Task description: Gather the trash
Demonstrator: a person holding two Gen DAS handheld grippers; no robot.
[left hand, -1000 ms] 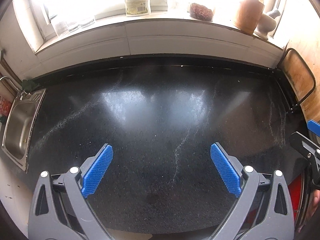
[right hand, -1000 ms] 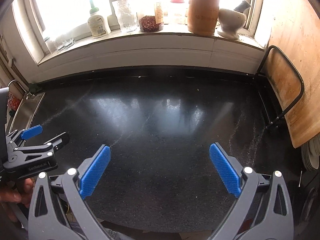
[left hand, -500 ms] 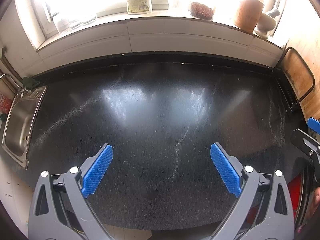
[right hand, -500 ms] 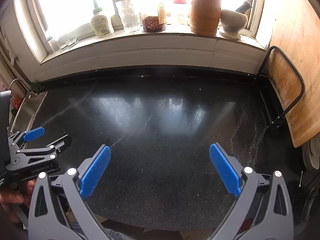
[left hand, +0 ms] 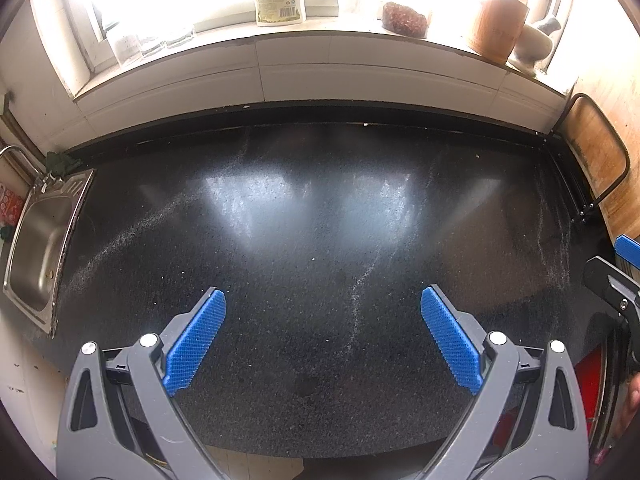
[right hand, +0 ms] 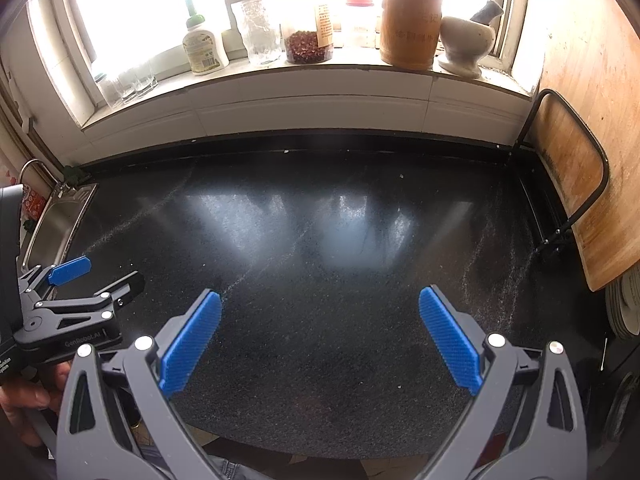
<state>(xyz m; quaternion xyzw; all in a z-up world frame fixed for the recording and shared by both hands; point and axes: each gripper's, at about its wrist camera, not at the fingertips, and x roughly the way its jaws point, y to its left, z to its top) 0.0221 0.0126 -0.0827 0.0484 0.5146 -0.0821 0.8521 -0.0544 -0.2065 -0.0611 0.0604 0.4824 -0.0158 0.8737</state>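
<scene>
My left gripper point(left hand: 322, 338) is open and empty, held above the near half of the black speckled countertop point(left hand: 320, 208). My right gripper point(right hand: 320, 336) is open and empty too, above the same countertop point(right hand: 340, 220). The left gripper also shows in the right wrist view point(right hand: 94, 274), open, at the left edge. One finger of the right gripper shows at the right edge of the left wrist view point(left hand: 612, 284). I see no trash on the counter, only tiny crumbs and pale dusty streaks point(left hand: 360, 284).
A steel sink point(left hand: 36, 240) is set in at the left. A wooden cutting board in a black wire rack point(right hand: 576, 184) stands at the right. The windowsill holds a soap bottle point(right hand: 204, 44), jars point(right hand: 308, 44), a wooden utensil holder point(right hand: 410, 24) and a mortar point(right hand: 466, 40).
Both grippers have drawn back and up slightly, so the counter's front edge and the windowsill show more. Both stay open and empty.
</scene>
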